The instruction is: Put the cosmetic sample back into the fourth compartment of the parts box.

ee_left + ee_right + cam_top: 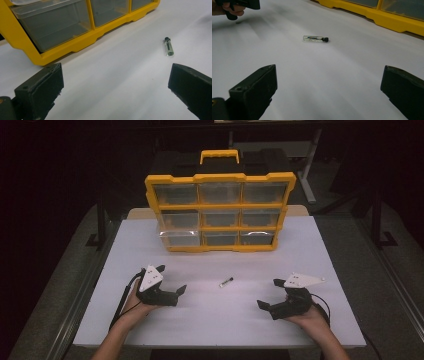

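Vial: small clear glass tube with black cap, lying flat on the white table, between the two grippers and in front of the yellow drawer organizer.
Long axis: diagonal in the high view; the capped end points up-right toward the organizer, the clear end toward the person.
Left gripper: jaws wide apart, holding nothing, well apart from the vial.
Right gripper: jaws wide apart, empty, aimed toward the vial.
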### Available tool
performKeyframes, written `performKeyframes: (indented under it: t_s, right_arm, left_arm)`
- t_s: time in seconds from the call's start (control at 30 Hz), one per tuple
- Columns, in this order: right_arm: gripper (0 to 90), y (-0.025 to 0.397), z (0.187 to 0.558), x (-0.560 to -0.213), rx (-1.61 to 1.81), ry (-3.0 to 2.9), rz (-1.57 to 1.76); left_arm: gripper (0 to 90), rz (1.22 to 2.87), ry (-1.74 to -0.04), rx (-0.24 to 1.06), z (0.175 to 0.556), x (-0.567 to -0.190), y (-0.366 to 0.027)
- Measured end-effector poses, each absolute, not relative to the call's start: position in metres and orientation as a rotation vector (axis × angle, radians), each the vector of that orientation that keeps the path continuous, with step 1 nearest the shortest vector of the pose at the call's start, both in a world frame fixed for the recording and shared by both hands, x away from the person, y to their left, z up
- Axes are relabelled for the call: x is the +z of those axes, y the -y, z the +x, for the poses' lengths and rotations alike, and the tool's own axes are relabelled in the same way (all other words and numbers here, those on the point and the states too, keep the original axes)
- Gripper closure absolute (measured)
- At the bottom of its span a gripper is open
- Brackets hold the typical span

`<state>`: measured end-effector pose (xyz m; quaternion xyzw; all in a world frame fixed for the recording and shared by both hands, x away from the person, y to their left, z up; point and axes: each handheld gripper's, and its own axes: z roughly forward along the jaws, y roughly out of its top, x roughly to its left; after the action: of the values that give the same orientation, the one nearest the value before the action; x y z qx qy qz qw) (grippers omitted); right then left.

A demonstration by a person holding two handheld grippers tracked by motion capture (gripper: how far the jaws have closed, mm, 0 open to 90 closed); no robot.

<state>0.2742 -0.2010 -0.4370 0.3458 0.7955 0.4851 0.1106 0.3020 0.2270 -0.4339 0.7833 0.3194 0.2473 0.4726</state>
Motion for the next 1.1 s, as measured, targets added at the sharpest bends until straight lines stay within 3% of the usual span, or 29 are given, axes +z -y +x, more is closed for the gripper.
performKeyframes:
  t_s: [0.4, 1.1]
  right_arm:
    - [0.2, 0.202, 0.274, -0.437, 1.426, -2.333, 1.017]
    - [0.2, 0.203, 0.275, -0.436, 1.426, -2.324, 1.012]
  left_arm:
    - [0.0, 1.935, -0.843, 0.571, 0.306, -0.433, -0.230]
    - [0.0, 1.982, -0.775, 0.464, 0.314, -0.427, -0.215]
